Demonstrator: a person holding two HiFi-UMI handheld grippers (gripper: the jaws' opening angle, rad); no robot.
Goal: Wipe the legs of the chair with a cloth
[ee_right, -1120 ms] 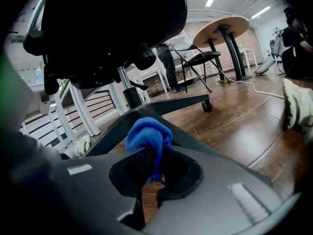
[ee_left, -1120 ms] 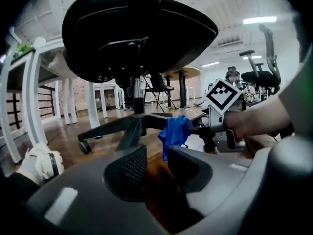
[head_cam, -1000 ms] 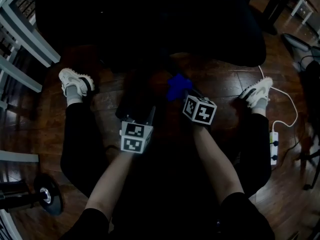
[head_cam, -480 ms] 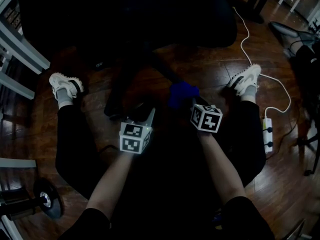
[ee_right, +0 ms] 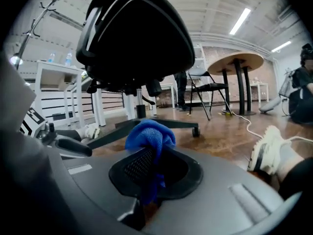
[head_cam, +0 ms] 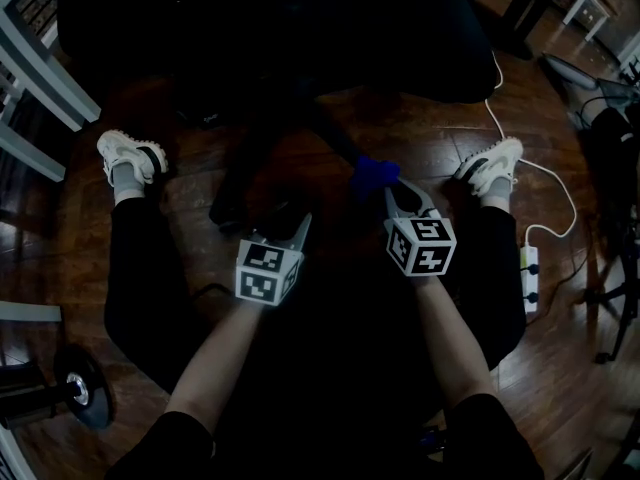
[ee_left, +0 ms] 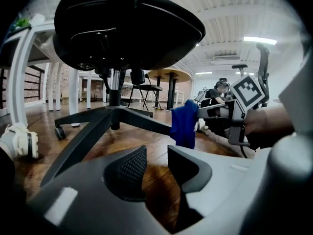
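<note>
My right gripper [head_cam: 398, 193] is clamped on the blue cloth [ee_right: 146, 137]. The cloth bunches out ahead of the pads and, as far as I can tell, rests against a black leg [ee_left: 142, 122] of the office chair [ee_left: 127, 23]. I judge it light, soft and floppy, so a gathered fold is the place to pinch. My left gripper [ee_left: 156, 163] has its jaws apart, with nothing between them.

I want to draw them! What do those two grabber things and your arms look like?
The left gripper and right gripper are grey plastic with black bumpy pads inside the fingers. Each carries a white cube with black square markers. The sleeves are black.
</note>
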